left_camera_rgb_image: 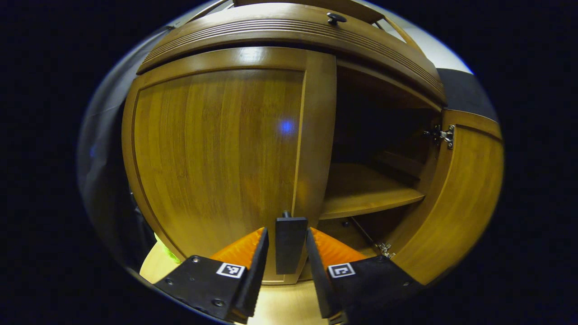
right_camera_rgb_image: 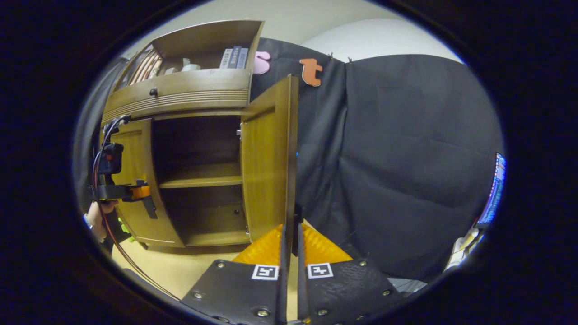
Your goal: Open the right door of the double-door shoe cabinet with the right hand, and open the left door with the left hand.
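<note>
While right door (right_camera_rgb_image: 266,158) hangs open — left gripper (left_camera_rgb_image: 287,253) jaws straddle left-door handle (left_camera_rgb_image: 290,241).

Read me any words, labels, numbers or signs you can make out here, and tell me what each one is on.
No readable text.
Square tags on the left gripper and right gripper: black-and-white patterns, no words.
Book spines on the cabinet's top shelf: too small to read.
Cabinet doors, left door and right door: plain wood, no labels.

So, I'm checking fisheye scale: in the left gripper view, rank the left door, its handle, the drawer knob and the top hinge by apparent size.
1. Left door
2. Handle, enlarged by nearness
3. and 4. Top hinge and drawer knob: look alike
</note>
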Action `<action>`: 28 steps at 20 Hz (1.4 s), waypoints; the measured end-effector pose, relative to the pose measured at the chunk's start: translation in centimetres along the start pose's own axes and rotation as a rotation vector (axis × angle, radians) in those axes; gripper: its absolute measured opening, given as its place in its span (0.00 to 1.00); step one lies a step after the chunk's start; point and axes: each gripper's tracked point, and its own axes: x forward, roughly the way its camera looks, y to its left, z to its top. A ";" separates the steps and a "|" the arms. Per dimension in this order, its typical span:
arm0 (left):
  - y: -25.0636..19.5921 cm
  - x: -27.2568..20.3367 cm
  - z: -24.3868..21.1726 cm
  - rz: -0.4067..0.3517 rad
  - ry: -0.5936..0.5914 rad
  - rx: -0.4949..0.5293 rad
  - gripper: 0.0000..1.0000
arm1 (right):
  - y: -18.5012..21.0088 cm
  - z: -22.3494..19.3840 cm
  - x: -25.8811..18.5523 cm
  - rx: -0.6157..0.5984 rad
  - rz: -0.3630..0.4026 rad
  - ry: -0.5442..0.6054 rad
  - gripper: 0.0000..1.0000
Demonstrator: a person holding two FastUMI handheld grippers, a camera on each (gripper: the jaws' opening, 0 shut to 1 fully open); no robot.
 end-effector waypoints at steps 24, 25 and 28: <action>1.2 -8.6 -1.6 0.011 -0.021 0.013 0.25 | 1.0 -0.4 -0.6 -0.011 0.069 0.003 0.09; 1.4 -9.1 -1.7 0.013 -0.020 0.009 0.25 | 1.4 -0.4 -0.6 -0.014 0.077 0.004 0.09; 1.9 -10.5 -2.0 0.022 -0.021 0.004 0.24 | 2.3 -0.5 -0.6 -0.016 0.102 0.003 0.09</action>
